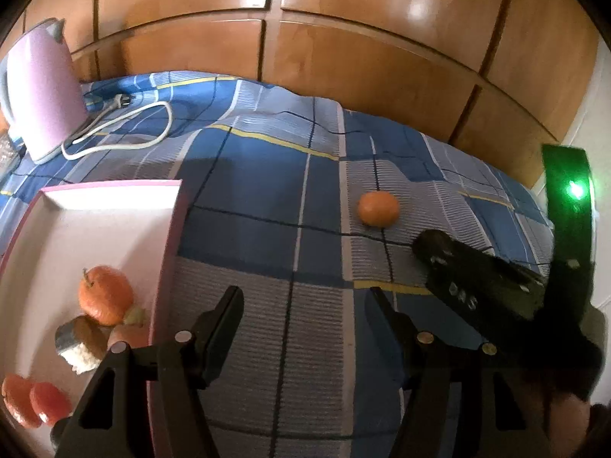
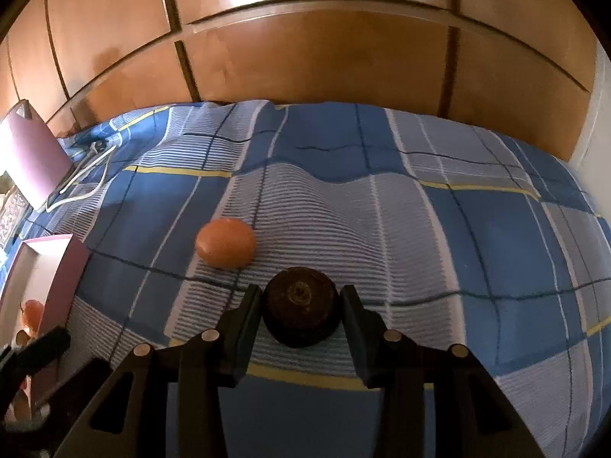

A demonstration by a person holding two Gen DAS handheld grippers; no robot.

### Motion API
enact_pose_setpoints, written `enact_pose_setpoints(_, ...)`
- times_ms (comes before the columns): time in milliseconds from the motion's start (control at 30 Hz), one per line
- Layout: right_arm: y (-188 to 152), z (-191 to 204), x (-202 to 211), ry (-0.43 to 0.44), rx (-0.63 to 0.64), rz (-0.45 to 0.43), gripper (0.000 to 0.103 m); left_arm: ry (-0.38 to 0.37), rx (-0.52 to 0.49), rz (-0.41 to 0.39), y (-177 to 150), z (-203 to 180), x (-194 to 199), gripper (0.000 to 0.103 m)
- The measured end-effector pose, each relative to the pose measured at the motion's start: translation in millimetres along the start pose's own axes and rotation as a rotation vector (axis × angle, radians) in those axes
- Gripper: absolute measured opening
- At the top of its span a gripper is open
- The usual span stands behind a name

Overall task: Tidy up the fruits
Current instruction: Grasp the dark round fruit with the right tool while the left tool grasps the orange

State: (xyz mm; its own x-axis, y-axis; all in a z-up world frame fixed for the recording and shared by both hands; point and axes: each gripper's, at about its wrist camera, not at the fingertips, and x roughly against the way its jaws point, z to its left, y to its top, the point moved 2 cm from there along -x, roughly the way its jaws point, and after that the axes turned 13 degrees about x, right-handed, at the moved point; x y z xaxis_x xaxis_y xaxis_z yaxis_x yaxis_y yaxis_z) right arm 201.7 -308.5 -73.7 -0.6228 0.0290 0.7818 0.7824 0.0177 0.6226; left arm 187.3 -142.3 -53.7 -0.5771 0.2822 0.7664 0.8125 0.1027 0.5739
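Right gripper (image 2: 301, 315) points down at a blue plaid bedcover (image 2: 382, 210), its two black fingers (image 2: 244, 328) standing on either side of a dark round fruit (image 2: 301, 311) that rests on the cloth; both pads sit against the fruit's flanks, so the jaws are pinching it; the fruit's stem scar faces the camera. An orange (image 2: 225, 243) lies on the cover just beyond and to the left of the dark fruit, apart from it and untouched. Left gripper (image 1: 305, 320) hangs over the same bedcover with its jaws spread and only cloth between the fingers; its left finger (image 1: 221, 328) stands just beside the right wall of a pink-rimmed white box (image 1: 168, 252). Inside the box lie an orange with a stem (image 1: 105, 294), two reddish fruit pieces (image 1: 34, 404) near the lower left corner, and a grey-and-white piece (image 1: 80, 343) whose kind cannot be told; a small pale fruit beside the stemmed orange is too blurred to name. In the left wrist view the loose orange sits in the open on the cover, with the right gripper's black body just right of it. A pink electric kettle (image 1: 38, 91) with a white cord (image 1: 126, 129) stands at the far left of the bed; wooden wardrobe doors (image 1: 343, 38) close the background.
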Motion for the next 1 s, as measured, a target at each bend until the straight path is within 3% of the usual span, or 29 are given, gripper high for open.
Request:
enact_pose_setpoints(333,-17,-20,15,-0.046,-0.034,0.012,0.042,-0.032,-0.026,0.014,19,-26,-25,0.063)
enact_pose_setpoints(633,-21,-27,16,-0.028,-0.051,-0.001,0.043,-0.072,-0.060,0.051,31,-50,-58,0.045)
enact_pose_setpoints(1000,-20,-29,16,-0.018,-0.066,-0.003,0.043,-0.082,-0.116,0.026,39,-74,-77,0.044)
